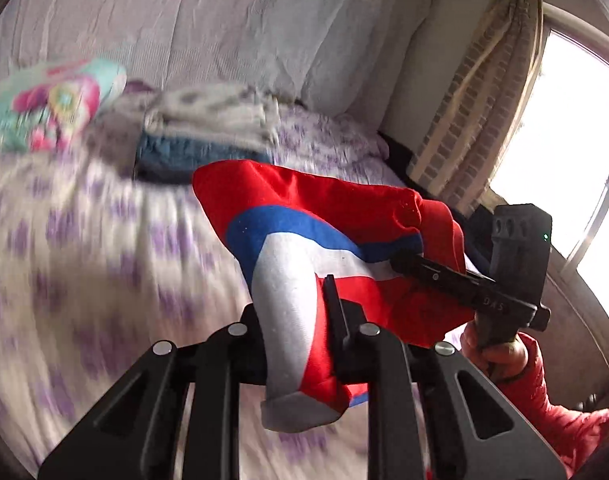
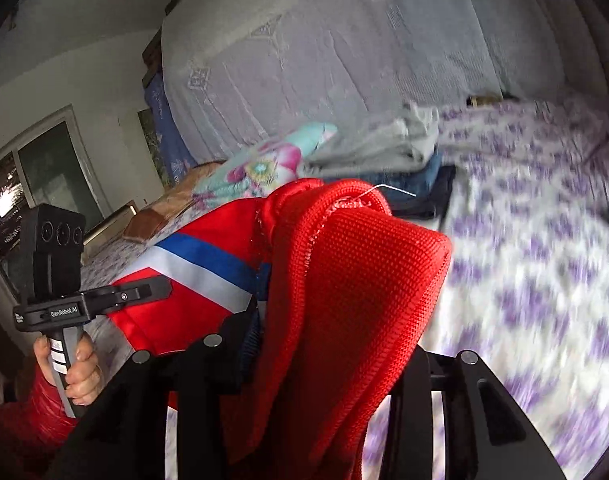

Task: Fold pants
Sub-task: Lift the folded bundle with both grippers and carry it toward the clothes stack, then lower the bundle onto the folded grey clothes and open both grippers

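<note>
While lifted clear of the bed [image 1: 84,248] with its purple-flowered cover, hang between both grippers as a bunched span: red pants [image 1: 344,204] with a blue and white stripe; pinched at a white-and-red fold by the left gripper [image 1: 300,320], fingers closed tight on the cloth, a short tail drooping below; gripped at the other end by the right gripper [image 2: 324,360], fingers clamped on a thick bundle of red mesh lining that spills over them and hides the tips; seen from the left wrist view as a black tool biting the pants' far edge, held by a hand [image 1: 500,354] in a red padded sleeve; behind, on the bed, a stack of folded clothes [image 1: 208,128], grey over blue, beside a floral turquoise piece [image 1: 52,100]; blurred bedding throughout.
</note>
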